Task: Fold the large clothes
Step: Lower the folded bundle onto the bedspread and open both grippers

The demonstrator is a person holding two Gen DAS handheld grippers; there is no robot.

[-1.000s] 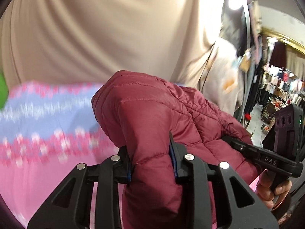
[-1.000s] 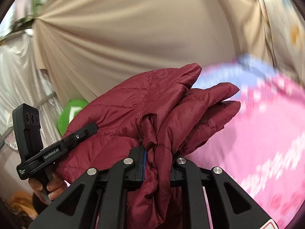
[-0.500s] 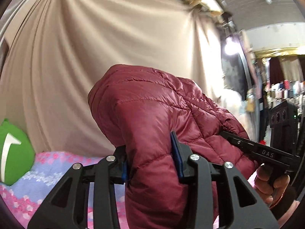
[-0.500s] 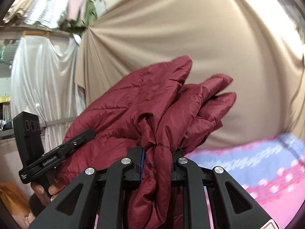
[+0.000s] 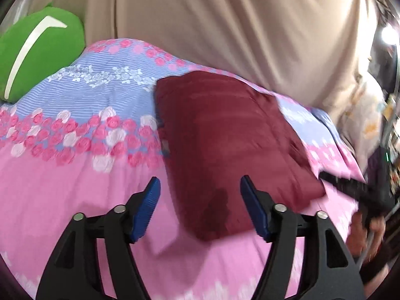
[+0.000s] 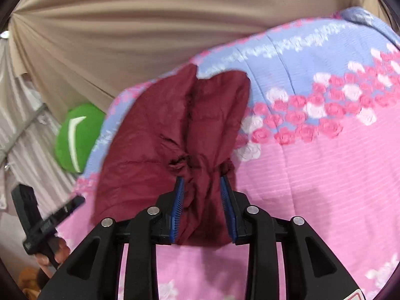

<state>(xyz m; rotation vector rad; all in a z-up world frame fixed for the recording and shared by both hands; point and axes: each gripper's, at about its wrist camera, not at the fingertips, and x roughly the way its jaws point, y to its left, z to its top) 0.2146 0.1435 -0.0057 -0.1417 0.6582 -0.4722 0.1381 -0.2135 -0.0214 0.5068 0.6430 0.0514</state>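
Now Down: Folded Maroon Jacket Lands on Floral Bedspread

Seen from the left wrist, the folded maroon puffer jacket (image 5: 225,145) lies flat as a rough rectangle on a pink and lavender floral bedspread (image 5: 75,180), its near edge just ahead of the left gripper (image 5: 198,205). That gripper's jaws have just been opening and now stand spread wide, the blue pads (image 5: 146,210) clear of the fabric on either side, with only the jacket's near corner showing in the gap between them. At the right edge of this view the right gripper's black handle and the hand (image 5: 360,230) holding it appear blurred beside the jacket.

From the right wrist, the right gripper (image 6: 203,210) has a bunched fold of the jacket (image 6: 155,135) between its blue pads (image 6: 176,212). Its jaws have just been opening as well; the cloth fills the space between them, and whether the pads press on it cannot be told. The left gripper's handle and the hand (image 6: 53,252) on it show at the lower left.

A green cushion (image 5: 37,47) with a white curved mark sits at the bedspread's far edge, against a beige curtain (image 5: 225,12) that hangs behind the bed.
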